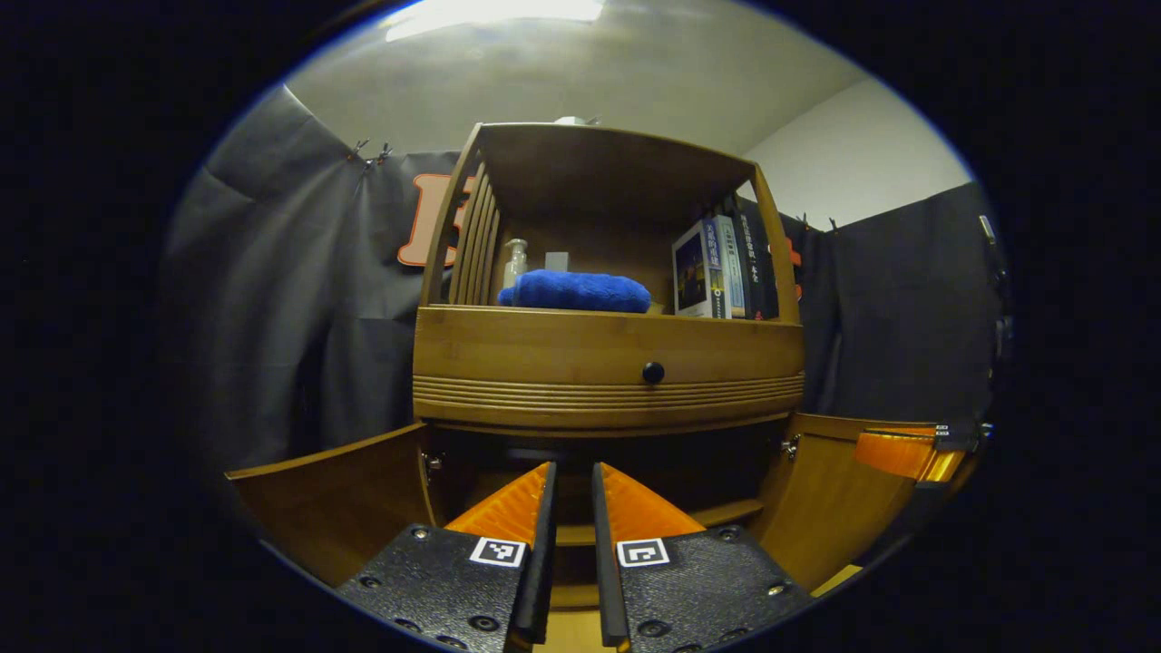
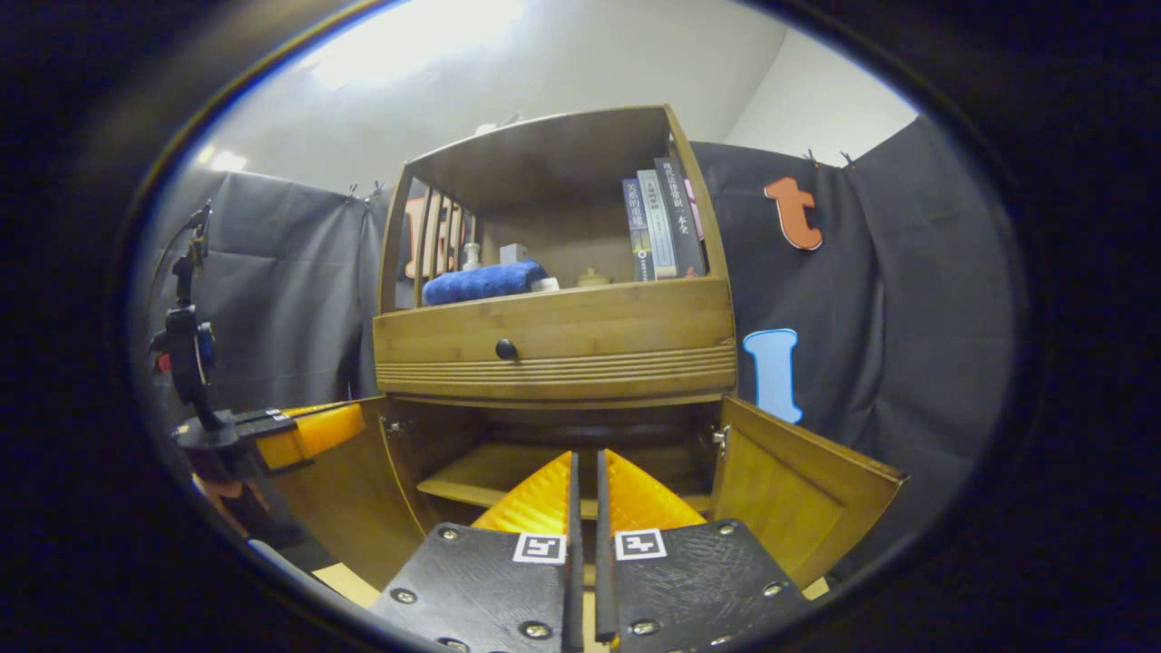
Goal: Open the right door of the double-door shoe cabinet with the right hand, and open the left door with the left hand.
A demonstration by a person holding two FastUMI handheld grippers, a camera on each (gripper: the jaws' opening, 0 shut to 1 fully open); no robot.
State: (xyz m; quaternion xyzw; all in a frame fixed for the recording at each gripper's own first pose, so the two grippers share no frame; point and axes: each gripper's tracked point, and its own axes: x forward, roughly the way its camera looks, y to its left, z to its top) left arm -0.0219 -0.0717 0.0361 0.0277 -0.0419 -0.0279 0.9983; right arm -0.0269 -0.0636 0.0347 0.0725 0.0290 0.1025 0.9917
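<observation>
The wooden shoe cabinet (image 1: 544,349) stands straight ahead with both lower doors swung outward. In the left gripper view its left door (image 1: 336,499) is at the lower left and its right door (image 1: 834,517) at the lower right. My left gripper (image 1: 573,467) points into the dark opening between them, shut to a narrow slit, holding nothing. My right gripper (image 1: 907,453) hovers by the right door's top edge. In the right gripper view, my right gripper (image 2: 586,453) is shut and empty, aimed at the inner shelf (image 2: 481,476), between the left door (image 2: 354,499) and right door (image 2: 798,499). My left gripper (image 2: 308,431) sits at the left door.
Above the doors is a drawer with a round dark knob (image 1: 653,372). The open top shelf holds a rolled blue towel (image 1: 576,292), a pump bottle (image 1: 515,263) and upright books (image 1: 721,268). Black cloth hangs on both sides of the cabinet.
</observation>
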